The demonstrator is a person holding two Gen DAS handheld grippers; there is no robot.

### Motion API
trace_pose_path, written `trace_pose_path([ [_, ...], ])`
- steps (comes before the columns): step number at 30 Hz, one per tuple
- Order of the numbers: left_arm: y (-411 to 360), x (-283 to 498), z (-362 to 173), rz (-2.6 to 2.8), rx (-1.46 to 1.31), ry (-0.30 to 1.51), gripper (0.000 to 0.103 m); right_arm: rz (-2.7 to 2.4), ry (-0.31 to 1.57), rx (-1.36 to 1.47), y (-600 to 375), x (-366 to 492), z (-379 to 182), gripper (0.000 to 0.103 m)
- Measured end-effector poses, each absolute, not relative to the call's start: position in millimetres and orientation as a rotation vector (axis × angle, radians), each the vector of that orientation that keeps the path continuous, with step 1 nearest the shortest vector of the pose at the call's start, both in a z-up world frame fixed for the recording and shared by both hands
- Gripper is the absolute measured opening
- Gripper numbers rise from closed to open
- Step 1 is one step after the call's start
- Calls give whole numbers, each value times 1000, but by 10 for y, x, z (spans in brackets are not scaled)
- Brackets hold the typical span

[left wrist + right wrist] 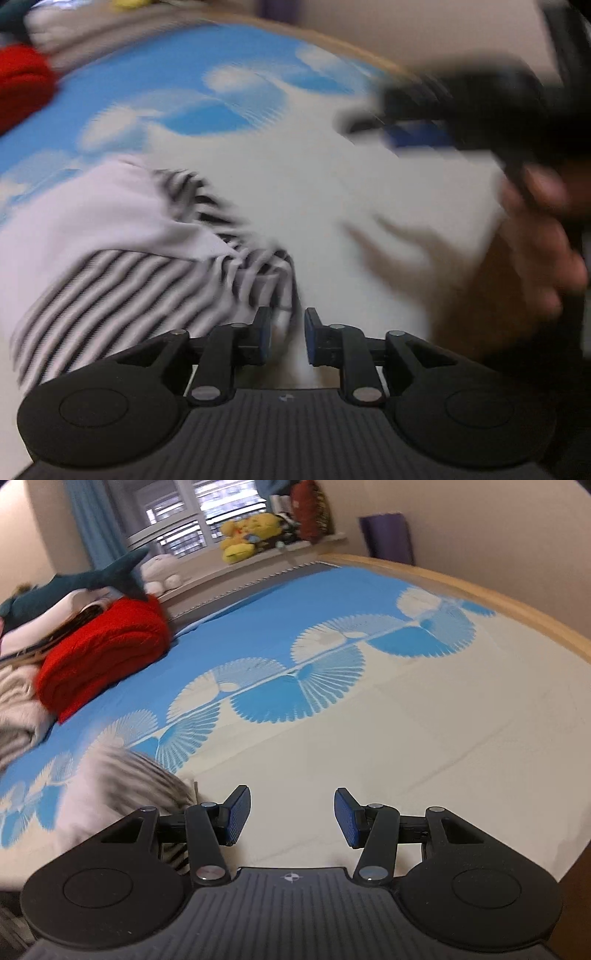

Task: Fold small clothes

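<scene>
A small black-and-white striped garment (122, 266) lies crumpled on a bed (424, 746), on the cream part of the sheet at the near left, w/ one plain white panel folded over its stripes. The left hand-held gripper (287, 338) hangs just above the garment's right edge, jaws parted by a narrow gap & nothing pinched between the blue pads; the striped cloth lies just beyond its left finger (262, 334), and whether that finger touches it can't be told through the blur. The right hand-held gripper (291, 818) is over bare cream sheet to the right of the garment, jaws about half apart, empty. In the left wrist view it shows as a dark blurred shape at far right, w/ the person's hand (532, 258) wrapped round its grip. The sheet turns blue w/ white fan prints toward the far side. At far left sits a folded red knit (107, 653) beside a heap of pale clothes (18, 701), a dark teal shark plush (92, 579) on top. Yellow plush toys (247, 535) line the windowsill beyond the bed
</scene>
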State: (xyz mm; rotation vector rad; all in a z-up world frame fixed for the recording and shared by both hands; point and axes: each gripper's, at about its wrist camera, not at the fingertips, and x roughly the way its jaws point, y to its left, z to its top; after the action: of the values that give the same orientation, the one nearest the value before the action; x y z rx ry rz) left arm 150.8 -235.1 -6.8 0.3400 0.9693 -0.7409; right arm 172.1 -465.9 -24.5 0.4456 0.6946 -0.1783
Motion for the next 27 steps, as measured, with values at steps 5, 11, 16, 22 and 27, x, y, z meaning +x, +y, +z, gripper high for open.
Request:
trace_pose_path([
  [5, -1777, 1637, 333, -727, 61, 913, 38, -145, 718, 517, -4713, 1797, -316, 52],
  [11, -839, 2032, 676, -377, 17, 877, 38, 0, 734, 466, -4335, 1974, -296, 52],
  [16, -461, 2062, 777, -266, 102, 855, 38, 174, 819, 408, -3875, 2245, -363, 52],
  [22, -277, 1969, 597, -174, 4, 928, 35, 195, 957, 194, -3481, 2372, -577, 42],
  [27, -393, 2090, 447, -204, -59, 996, 37, 232, 847, 180, -3533, 2175, -444, 2],
])
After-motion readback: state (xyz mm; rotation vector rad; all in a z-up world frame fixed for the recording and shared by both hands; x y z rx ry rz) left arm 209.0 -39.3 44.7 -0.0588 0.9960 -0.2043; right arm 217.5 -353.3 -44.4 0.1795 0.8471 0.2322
